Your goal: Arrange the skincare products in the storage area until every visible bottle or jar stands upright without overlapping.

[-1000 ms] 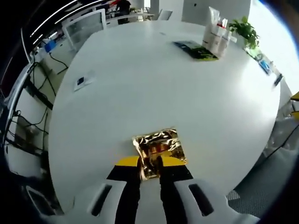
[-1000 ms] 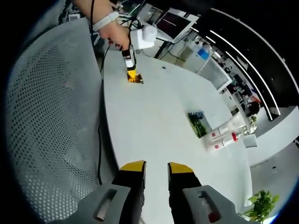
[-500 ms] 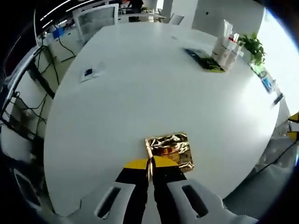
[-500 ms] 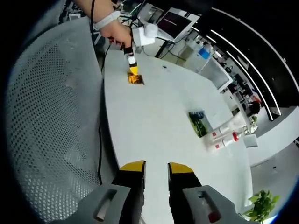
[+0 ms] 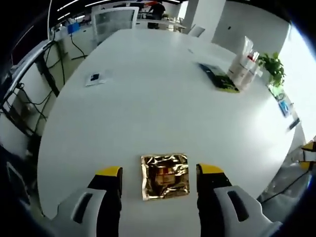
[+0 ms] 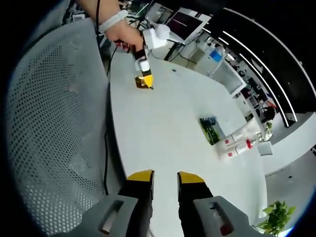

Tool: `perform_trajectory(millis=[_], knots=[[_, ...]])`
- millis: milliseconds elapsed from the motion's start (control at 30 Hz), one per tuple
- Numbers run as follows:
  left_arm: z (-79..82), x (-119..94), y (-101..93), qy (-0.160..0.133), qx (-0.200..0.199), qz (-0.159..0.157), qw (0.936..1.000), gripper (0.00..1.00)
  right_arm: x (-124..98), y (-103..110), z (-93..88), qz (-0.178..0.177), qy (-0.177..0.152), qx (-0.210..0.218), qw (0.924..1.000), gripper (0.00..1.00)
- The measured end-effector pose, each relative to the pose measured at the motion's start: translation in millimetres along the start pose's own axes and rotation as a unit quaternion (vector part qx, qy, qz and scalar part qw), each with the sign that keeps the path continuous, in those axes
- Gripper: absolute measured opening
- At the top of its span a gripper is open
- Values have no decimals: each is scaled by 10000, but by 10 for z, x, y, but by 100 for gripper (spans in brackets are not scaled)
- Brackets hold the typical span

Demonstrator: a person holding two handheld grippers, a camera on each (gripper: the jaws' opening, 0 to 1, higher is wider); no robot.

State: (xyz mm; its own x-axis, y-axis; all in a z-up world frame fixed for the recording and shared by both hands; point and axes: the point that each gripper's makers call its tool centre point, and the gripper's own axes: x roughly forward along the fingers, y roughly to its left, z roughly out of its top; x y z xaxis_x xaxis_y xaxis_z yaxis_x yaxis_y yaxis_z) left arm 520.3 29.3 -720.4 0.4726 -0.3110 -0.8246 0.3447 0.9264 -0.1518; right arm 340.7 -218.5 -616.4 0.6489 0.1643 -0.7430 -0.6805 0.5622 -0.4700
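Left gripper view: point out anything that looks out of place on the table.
The crinkled gold foil packet lies flat near the table's edge, alone between the open jaws of the left gripper, far from the upright skincare bottles grouped at the far side.

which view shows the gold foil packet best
The left gripper view: the gold foil packet lies flat on the white table, close up between the open left gripper jaws. In the right gripper view it is a small, distant gold patch partly behind the left gripper.

Potted plant [image 5: 272,66], mesh chair [image 6: 54,123]
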Motion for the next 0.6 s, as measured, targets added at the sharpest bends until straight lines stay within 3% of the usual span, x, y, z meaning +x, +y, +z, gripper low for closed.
perform_trajectory(millis=[167,200,233,267,467,600], knots=[[-88,23,35,250,540,381,9975,71,1,-1,-2,-8,1,-2,10000,12],[-179,6,64,496,812,524,9941,69,2,-1,-1,-6,-3,4,10000,12],[-50,52,-44,14,812,264,9963,68,3,-2,-3,-12,2,0,10000,12],[-153,28,3,293,456,424,9976,68,3,-3,-3,-15,2,1,10000,12],[-140,19,15,197,562,443,9972,67,-1,-3,1,-26,-6,-3,10000,12],[-114,10,53,72,550,499,9972,60,-1,-2,1,-19,-1,-9,10000,12]])
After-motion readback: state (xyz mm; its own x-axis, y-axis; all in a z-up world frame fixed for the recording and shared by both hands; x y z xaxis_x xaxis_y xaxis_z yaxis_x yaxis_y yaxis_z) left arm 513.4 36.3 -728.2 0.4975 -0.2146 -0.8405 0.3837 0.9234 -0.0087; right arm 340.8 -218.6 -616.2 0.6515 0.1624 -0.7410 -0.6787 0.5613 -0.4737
